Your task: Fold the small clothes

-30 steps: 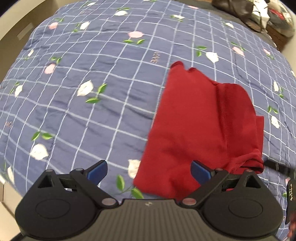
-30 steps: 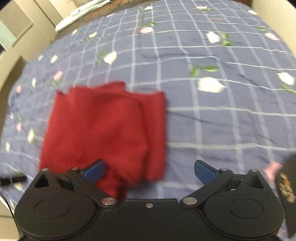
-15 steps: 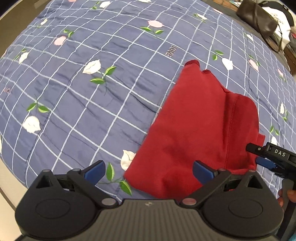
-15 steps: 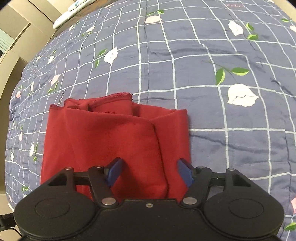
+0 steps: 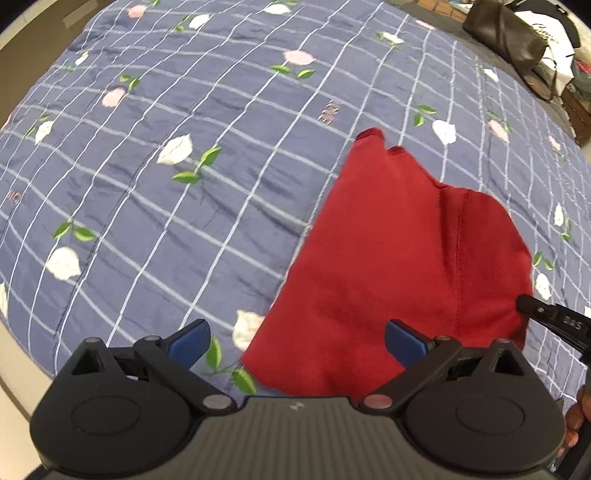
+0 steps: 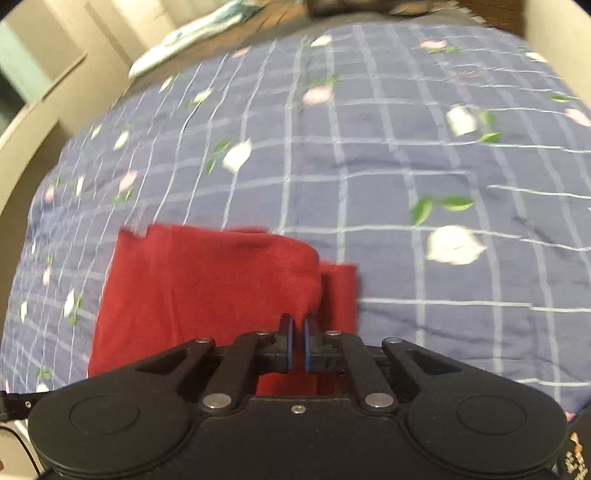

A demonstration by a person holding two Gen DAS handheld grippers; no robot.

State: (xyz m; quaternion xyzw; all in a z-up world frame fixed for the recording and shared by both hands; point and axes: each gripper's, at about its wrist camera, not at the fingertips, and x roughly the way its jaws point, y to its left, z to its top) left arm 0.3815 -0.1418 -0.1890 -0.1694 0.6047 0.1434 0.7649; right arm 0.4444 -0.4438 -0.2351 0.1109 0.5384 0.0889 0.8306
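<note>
Tongs on the right [image 6: 297,345] pinch the near edge of the red garment [image 5: 399,258]; the left tongs [image 5: 295,341] hover spread wide over its corner. Garment lies on the blue floral bedspread [image 5: 184,206]; a dark bag [image 5: 506,33] sits beyond.

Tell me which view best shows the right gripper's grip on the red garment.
The right wrist view. There the right gripper has its blue fingers pinched on a raised fold of the red garment. The left wrist view shows the whole garment on the quilt, but only the right gripper's tip at its edge.
</note>
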